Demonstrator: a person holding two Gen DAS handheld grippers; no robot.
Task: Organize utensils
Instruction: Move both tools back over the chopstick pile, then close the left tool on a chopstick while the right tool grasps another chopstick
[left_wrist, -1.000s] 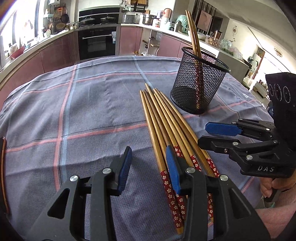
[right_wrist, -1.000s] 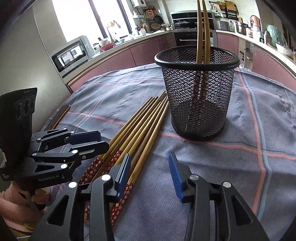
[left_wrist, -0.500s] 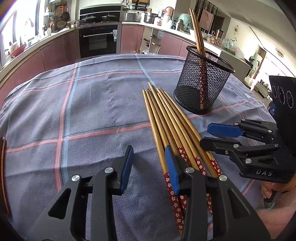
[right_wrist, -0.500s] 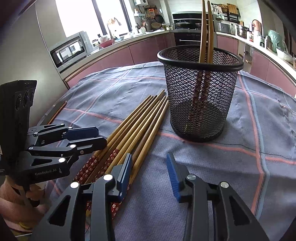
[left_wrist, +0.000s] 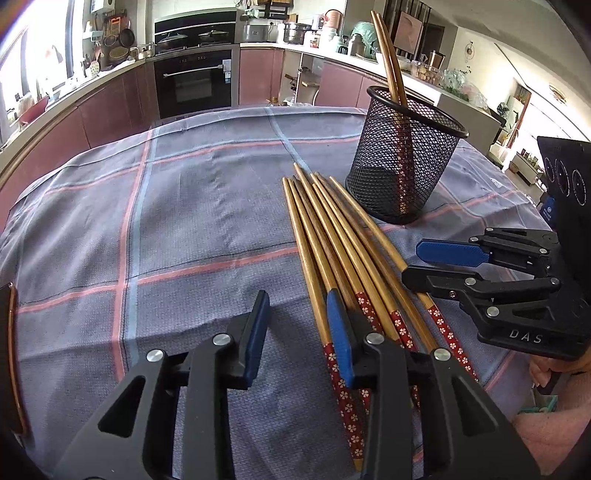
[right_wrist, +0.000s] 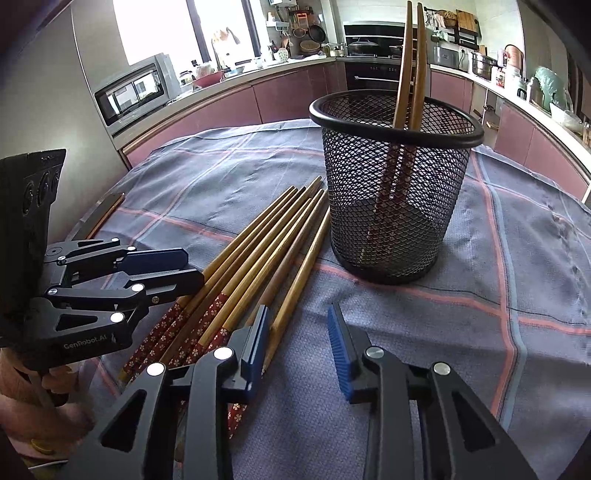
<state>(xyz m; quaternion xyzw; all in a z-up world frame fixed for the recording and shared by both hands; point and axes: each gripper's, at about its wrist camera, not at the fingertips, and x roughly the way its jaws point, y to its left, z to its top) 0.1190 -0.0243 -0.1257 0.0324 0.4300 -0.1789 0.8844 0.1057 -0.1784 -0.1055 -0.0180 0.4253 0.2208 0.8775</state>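
The loose utensils are long bamboo chopsticks with red flower-patterned handle ends, lying side by side as a fan on the grey-blue checked tablecloth, their thin tips just beside the base of the black wire-mesh cylindrical holder. Two matching chopsticks stand upright in the holder, handle ends down, which judged from the task sets the orientation for the rest. The left gripper hovers over the cloth at the near edge of the fan; its jaws are closing with nothing between them, and its right-hand pad lies over the handle ends of the outermost sticks without a visible clamp. The right gripper sits on the opposite side of the bundle; its jaws are likewise closing on empty air, the left-hand pad close beside the outermost stick. To perform the pick well, select one outer chopstick only, or one pair, rather than the whole fan. Straddle the shaft just above the patterned section, where it is thickest, and seat both pads squarely across it before clamping. Lift clear of the neighbouring sticks, tip the shaft to vertical with the handle end down, and lower it inside the rim. The holder looks light and may shift if struck.
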